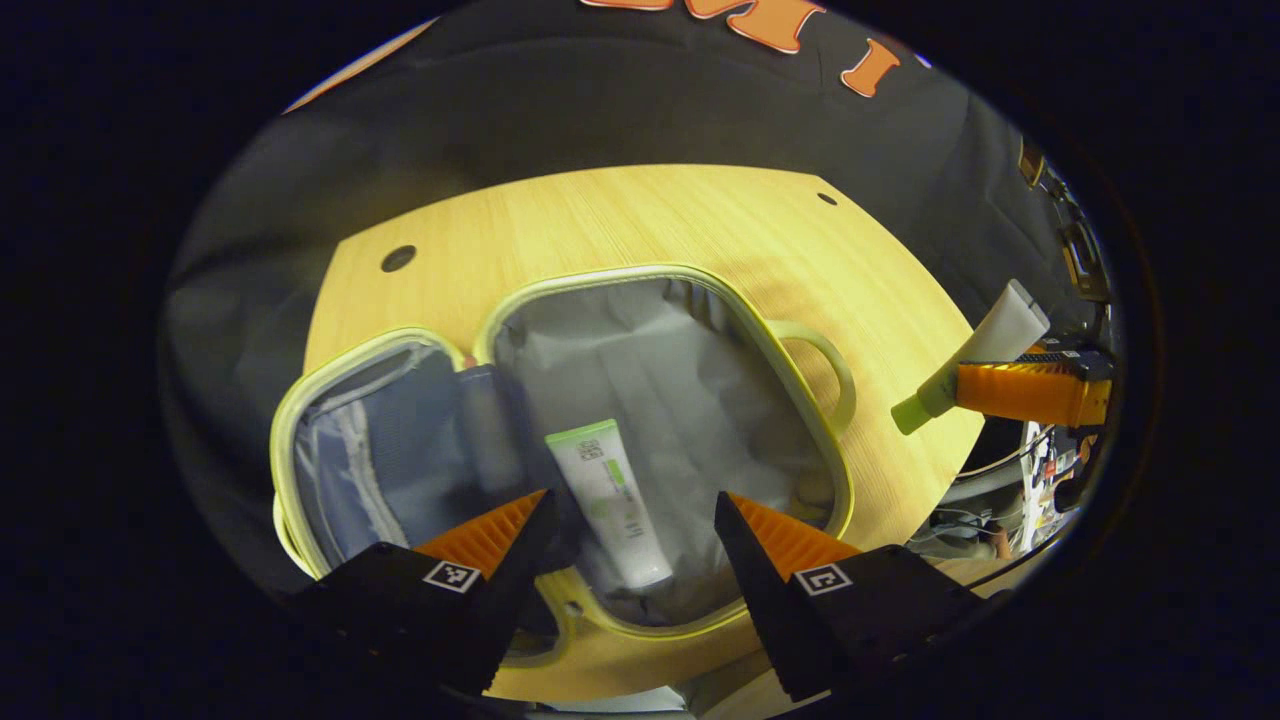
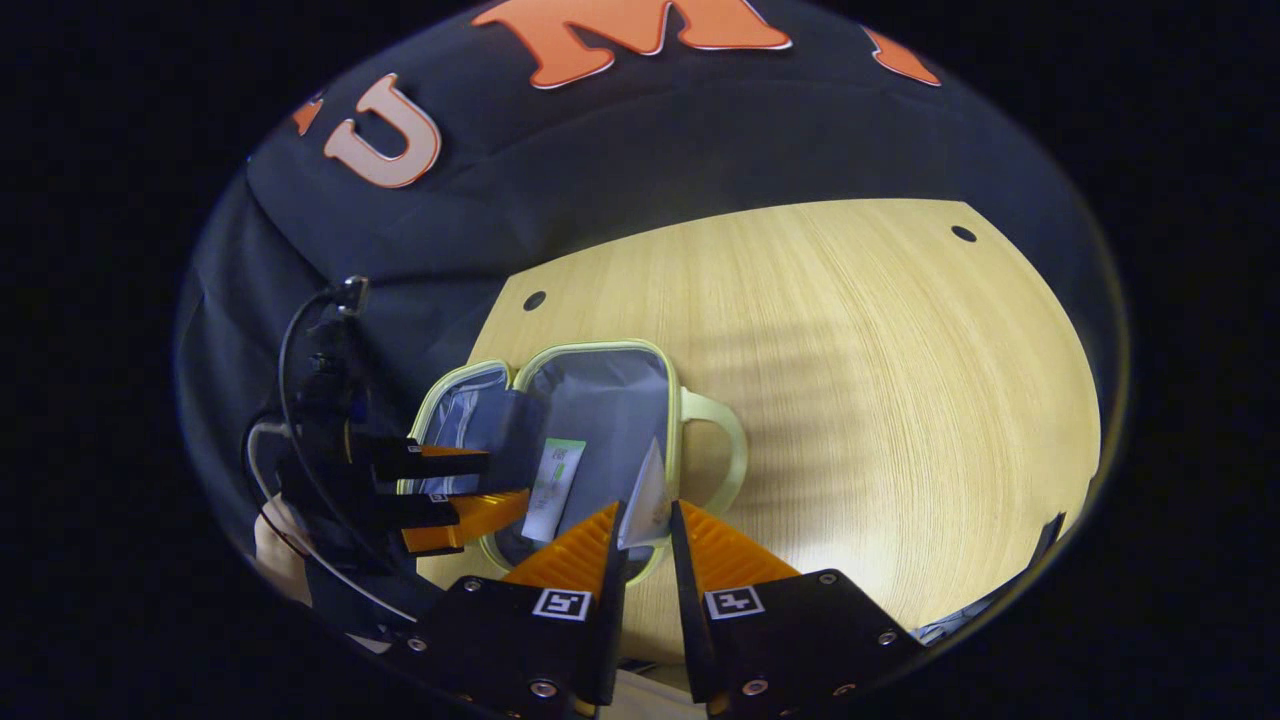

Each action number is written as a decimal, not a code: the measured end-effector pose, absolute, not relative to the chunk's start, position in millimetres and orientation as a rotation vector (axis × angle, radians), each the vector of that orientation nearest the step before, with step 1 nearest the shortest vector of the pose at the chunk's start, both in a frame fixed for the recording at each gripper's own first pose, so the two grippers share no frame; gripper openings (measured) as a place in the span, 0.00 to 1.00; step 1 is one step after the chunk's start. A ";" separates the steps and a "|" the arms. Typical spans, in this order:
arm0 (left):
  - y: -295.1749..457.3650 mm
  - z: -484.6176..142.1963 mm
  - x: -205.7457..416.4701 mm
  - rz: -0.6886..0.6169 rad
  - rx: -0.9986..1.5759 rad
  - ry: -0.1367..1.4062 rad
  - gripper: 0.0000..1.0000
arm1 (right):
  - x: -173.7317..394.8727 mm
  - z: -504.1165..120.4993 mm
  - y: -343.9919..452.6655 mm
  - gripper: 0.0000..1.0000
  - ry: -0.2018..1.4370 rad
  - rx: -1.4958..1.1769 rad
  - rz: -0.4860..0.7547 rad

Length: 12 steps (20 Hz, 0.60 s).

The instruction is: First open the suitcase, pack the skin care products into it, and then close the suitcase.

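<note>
White tube (image 1: 610, 500) with unreadable green label lies in open suitcase (image 1: 790, 380)

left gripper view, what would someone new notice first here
The open suitcase with its pale green rim lies in the middle of the wooden table, and one white tube with green print already lies in its grey lining. At the right edge, the right claw holds a second tube with a green cap above the table's corner. The left claw hangs open over the suitcase.
</note>
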<state>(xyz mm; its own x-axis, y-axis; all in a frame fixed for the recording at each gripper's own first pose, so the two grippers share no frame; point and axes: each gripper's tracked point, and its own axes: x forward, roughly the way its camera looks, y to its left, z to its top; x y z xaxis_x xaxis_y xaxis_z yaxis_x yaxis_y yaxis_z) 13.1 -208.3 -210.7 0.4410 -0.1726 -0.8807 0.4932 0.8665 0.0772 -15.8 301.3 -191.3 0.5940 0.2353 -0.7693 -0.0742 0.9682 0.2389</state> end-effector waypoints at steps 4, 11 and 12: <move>-183.9 -187.0 2.6 -0.327 0.254 1.011 0.98 | -11.5 -202.6 329.3 0.28 0.988 0.145 0.248; -122.5 -122.2 -22.3 -0.110 0.133 0.984 0.98 | -10.8 -255.4 375.9 0.28 1.155 0.111 0.270; -111.7 -109.8 -26.3 -0.081 0.125 0.979 0.98 | -9.0 -265.5 378.5 0.28 1.179 0.112 0.257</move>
<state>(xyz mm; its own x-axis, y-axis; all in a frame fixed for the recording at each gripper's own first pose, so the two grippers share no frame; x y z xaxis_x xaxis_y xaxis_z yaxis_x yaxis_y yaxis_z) -26.3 -111.7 -109.8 0.5560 -0.0118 -0.8311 0.1245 0.9898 0.0692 -9.0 378.5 -265.5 0.3572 0.2568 -0.8980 -0.1404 0.9653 0.2202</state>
